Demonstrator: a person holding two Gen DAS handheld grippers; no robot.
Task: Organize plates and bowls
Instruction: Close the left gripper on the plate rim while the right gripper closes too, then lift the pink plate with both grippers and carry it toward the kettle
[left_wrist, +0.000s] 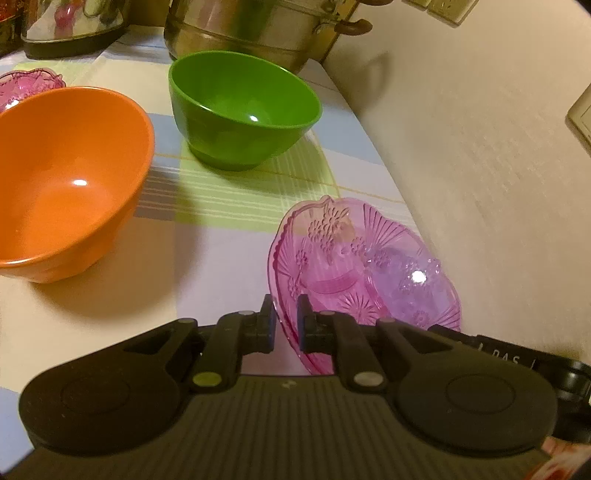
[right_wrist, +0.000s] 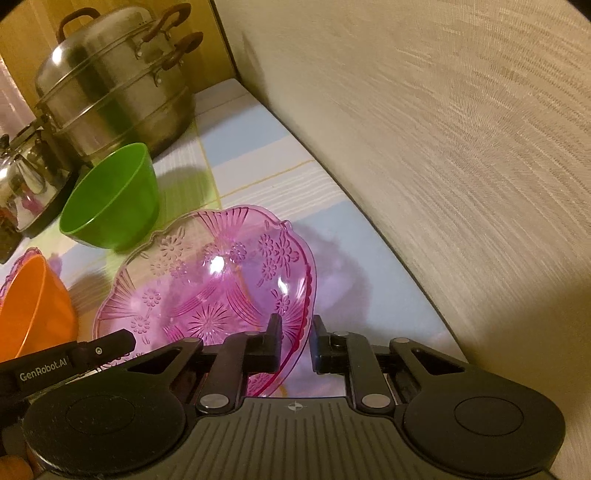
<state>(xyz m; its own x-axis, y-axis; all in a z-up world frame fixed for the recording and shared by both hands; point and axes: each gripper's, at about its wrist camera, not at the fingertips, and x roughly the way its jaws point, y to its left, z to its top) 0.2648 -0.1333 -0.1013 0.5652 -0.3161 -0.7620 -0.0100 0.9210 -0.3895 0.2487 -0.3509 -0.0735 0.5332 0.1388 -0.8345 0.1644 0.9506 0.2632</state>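
Both grippers hold the same pink glass plate (left_wrist: 362, 266) by its rim, tilted above the checked cloth on the table (left_wrist: 229, 192), close to the wall (left_wrist: 480, 147). The left gripper (left_wrist: 286, 325) has its jaws closed on the near edge of the rim; the right gripper (right_wrist: 295, 339) has its jaws closed on the rim's opposite side. An orange bowl (left_wrist: 66, 177) and a green bowl (left_wrist: 240, 110) stand behind, apart from each other. A steel steamer pot (right_wrist: 114, 96) stands behind the green bowl.

Home kitchen: steamer pot (right_wrist: 110, 99), kettle (right_wrist: 26, 184).
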